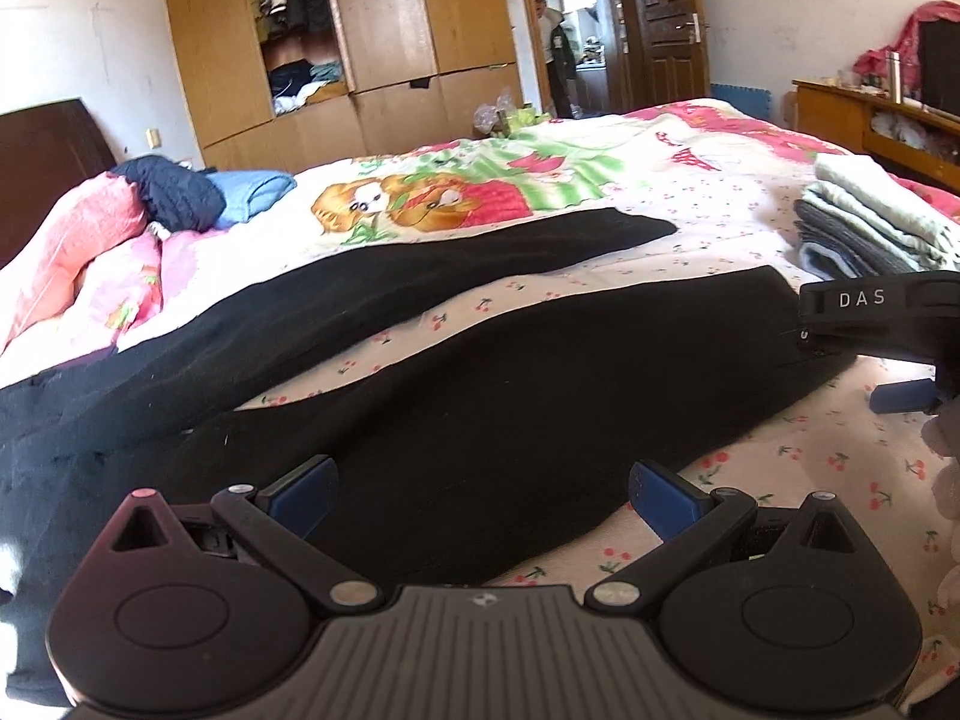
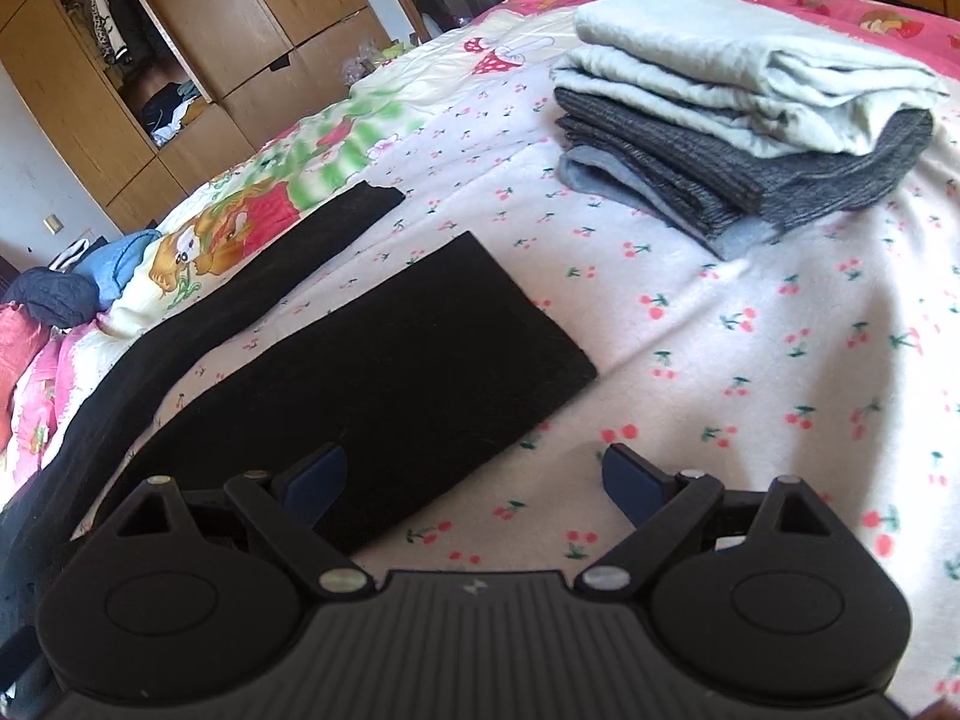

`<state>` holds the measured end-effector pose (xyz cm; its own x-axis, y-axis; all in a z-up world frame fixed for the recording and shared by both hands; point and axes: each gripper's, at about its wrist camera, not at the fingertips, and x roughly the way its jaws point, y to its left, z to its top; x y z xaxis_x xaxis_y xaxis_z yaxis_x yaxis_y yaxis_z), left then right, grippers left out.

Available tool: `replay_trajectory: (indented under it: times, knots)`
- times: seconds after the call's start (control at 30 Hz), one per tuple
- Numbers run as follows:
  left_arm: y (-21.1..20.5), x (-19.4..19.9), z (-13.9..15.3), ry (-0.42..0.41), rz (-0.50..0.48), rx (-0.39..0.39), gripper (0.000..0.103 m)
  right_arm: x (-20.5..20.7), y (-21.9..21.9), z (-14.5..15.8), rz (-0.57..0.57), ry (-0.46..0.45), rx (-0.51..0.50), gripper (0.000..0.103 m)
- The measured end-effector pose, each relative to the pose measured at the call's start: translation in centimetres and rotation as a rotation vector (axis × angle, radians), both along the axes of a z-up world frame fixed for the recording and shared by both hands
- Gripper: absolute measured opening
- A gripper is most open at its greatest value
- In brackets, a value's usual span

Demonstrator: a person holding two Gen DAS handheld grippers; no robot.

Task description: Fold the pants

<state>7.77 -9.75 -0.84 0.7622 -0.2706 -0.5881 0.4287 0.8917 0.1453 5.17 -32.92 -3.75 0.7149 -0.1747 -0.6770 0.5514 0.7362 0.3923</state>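
Note:
Black pants lie flat on the bed, legs spread in a V toward the foot end. My left gripper is open just above the near leg's mid section, blue pads wide apart. The right gripper's body is visible in the left wrist view at the near leg's cuff. In the right wrist view the same pants stretch away to the left; my right gripper is open over the near leg's cuff edge, its left pad over the cloth and its right pad over the sheet. Neither holds anything.
A stack of folded clothes (pale green, grey) sits on the cherry-print sheet to the right. Loose blue and dark garments and a pink quilt lie at the head end. A wardrobe and a person in the doorway are beyond.

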Motion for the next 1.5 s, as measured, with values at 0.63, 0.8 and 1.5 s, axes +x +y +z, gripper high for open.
replay_trajectory:
  times: [0.63,0.8,1.5]
  knots:
    - [4.4,0.1,-1.1,0.029,0.116,0.049,0.103,0.7,6.5,1.0,0.171,0.14,-0.243,0.064]
    - [6.2,0.1,-1.6,0.071,0.165,0.053,0.103,1.1,10.1,1.1,0.246,0.164,-0.271,0.064]
    - [7.4,-0.3,-0.9,0.079,0.164,0.006,0.103,0.0,13.1,1.9,0.31,0.167,-0.325,0.064]
